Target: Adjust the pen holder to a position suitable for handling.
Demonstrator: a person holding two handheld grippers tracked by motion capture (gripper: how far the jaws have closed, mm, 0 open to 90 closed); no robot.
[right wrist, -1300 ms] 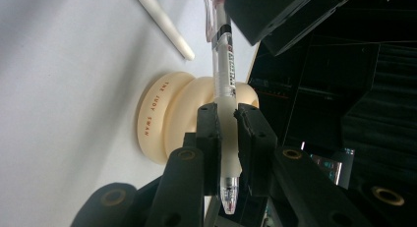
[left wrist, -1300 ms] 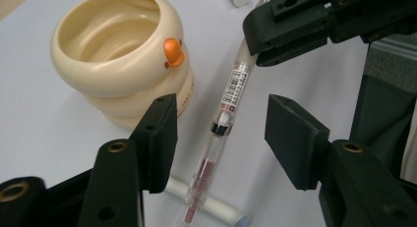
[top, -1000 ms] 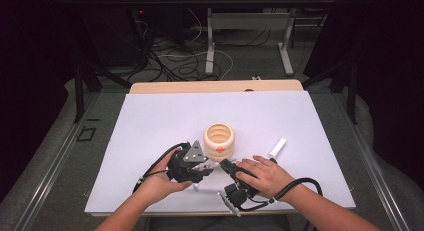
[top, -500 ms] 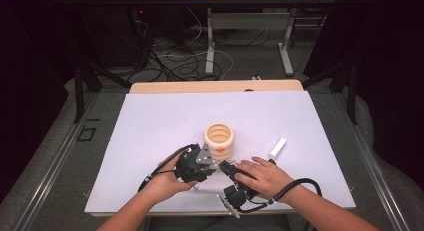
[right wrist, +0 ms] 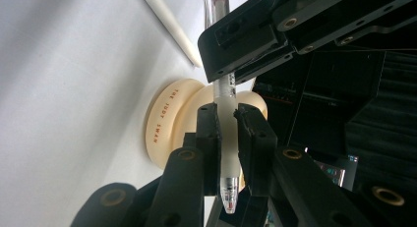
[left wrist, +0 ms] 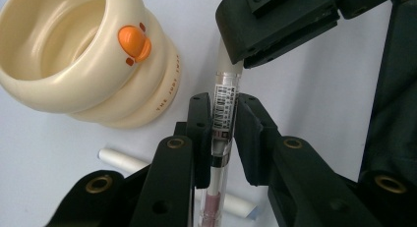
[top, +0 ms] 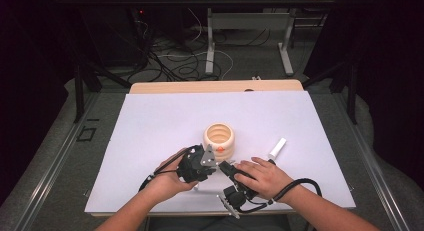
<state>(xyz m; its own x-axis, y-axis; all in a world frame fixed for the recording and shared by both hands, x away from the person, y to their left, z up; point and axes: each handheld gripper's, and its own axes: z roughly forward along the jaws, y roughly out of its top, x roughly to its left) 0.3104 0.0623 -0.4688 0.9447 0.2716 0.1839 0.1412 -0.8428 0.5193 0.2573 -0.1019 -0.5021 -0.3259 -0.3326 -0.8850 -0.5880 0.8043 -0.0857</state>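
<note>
Fingers (left wrist: pixel 196 133) of the left gripper (left wrist: pixel 222 133) are clamped on the barcode-labelled middle of a clear plastic pen with a reddish refill (left wrist: pixel 222 119), while the fingers (right wrist: pixel 210 138) of the right gripper (right wrist: pixel 227 138) are closed on its frosted tip end, so both tools hold the one pen between them. Compared with a second ago, the left gripper (top: pixel 197 163) has slid rightwards and closer to the right gripper (top: pixel 235 183), and the two now meet just in front of the cream ribbed ceramic cup with an orange duck beak (top: pixel 219 139); I judge this to be a hand-over or a pull to uncap or separate the pen, not yet finished. Held above the white-covered bench (top: pixel 150 121), the pen is near the bench's front edge, beside the cup. A white stick-like marker (top: pixel 276 149) lies flat towards the right edge, well apart from the grippers. Both forearms come in from the front edge, angled inwards, the left hand (top: pixel 167 178) wrapped around its tool and the right hand (top: pixel 262 177) lying palm-down over its own.
</note>
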